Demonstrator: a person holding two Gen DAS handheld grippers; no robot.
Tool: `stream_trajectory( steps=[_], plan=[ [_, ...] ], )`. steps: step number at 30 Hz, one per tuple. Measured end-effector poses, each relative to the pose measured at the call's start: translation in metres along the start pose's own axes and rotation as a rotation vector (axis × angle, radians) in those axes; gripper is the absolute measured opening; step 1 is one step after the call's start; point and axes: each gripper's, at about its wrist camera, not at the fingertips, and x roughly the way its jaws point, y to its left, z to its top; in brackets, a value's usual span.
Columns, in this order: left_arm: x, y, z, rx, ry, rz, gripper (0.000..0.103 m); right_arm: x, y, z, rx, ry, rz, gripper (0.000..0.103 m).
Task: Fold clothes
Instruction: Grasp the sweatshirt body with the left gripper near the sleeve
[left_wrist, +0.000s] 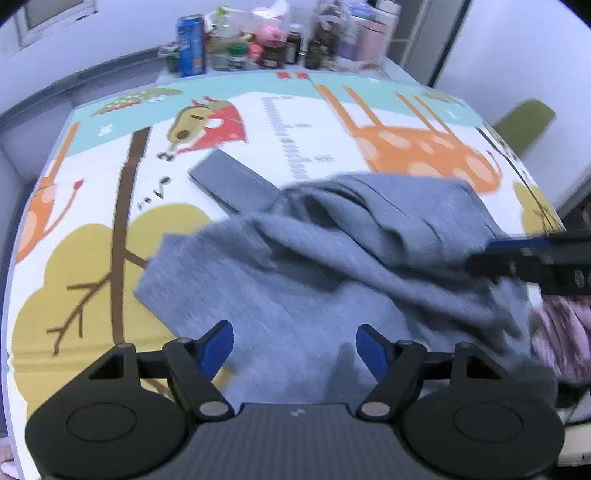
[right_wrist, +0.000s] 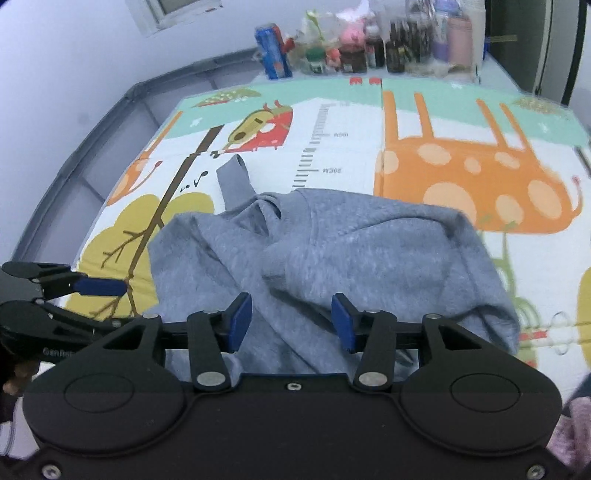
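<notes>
Sweatshirt (right_wrist: 332, 254), grey and rumpled, lies bunched on the play mat (right_wrist: 443, 122), with one sleeve (right_wrist: 234, 181) reaching from the sweatshirt toward the bottles (right_wrist: 354, 48) at the mat's far end. Left gripper (left_wrist: 294, 349) hangs above the sweatshirt's near edge, jaws apart, nothing between them. Right gripper (right_wrist: 291, 321) hangs over the sweatshirt's near folds, jaws released and clear of the cloth. Judged step: take a fresh hold to spread the sweatshirt flat. Grasp one layer only at each near corner, not the heaped middle. Draw both corners apart evenly so the body flattens. Keep clear of the pink garment (left_wrist: 561, 332) just beside the sweatshirt.
</notes>
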Motion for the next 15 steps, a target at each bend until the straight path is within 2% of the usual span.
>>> stream_trajectory(
  steps=[2,4,8,15],
  plan=[
    [0.009,0.016,0.009,-0.037,-0.002,0.021,0.077,0.011,-0.003,0.007,0.042,0.024,0.023,0.045],
    [0.02,0.033,0.018,-0.072,0.002,0.058,0.077,0.017,-0.001,0.01,0.035,0.024,0.005,0.045],
    [0.034,0.066,0.029,-0.13,0.008,0.103,0.077,0.021,0.015,0.009,-0.116,-0.025,-0.109,0.046],
    [0.061,0.121,0.048,-0.284,0.035,0.131,0.078,0.039,0.025,0.011,-0.259,0.006,-0.184,0.047]
  ],
)
